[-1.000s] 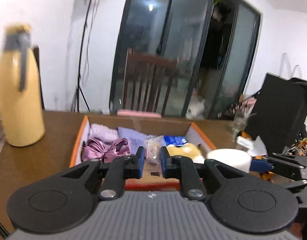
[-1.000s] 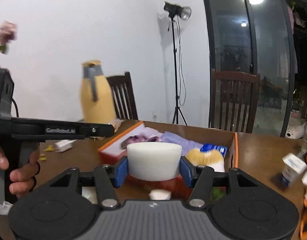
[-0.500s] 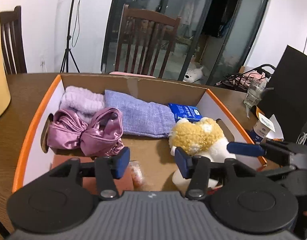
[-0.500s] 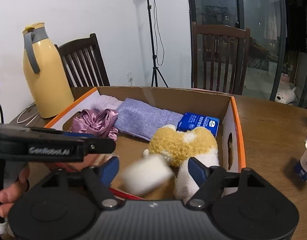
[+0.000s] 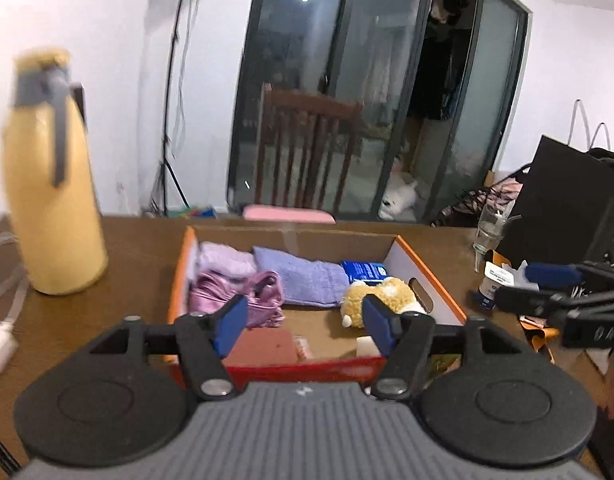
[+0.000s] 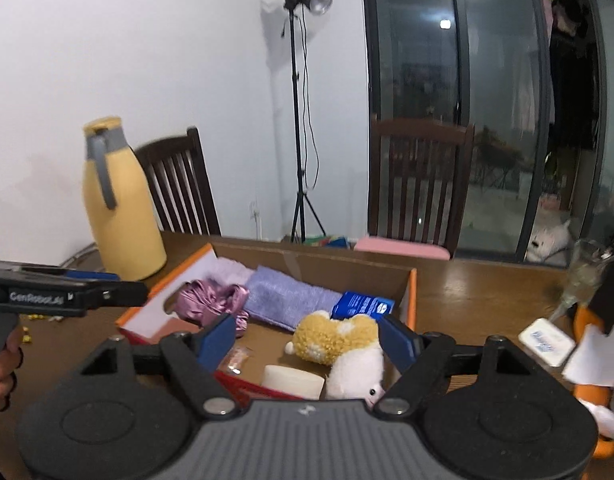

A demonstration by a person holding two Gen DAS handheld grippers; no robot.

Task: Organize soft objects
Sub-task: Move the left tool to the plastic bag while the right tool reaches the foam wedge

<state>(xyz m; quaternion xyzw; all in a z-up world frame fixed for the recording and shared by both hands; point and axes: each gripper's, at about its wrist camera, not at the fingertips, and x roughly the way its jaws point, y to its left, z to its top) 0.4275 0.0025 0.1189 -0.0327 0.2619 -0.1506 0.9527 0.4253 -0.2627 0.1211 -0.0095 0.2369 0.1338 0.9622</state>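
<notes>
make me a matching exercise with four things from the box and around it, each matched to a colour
Things:
1. satin bow
2. folded cloth
3. plush toy
4. flask

Colours:
A. yellow with a grey handle
B. lavender
C. shiny pink-purple
D. tan and white

Pairs: 1-C, 2-B, 3-D, 4-A

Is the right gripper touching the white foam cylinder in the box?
Apart. In the right wrist view the right gripper has open, empty jaws; the white foam cylinder lies below them in the box.
</notes>
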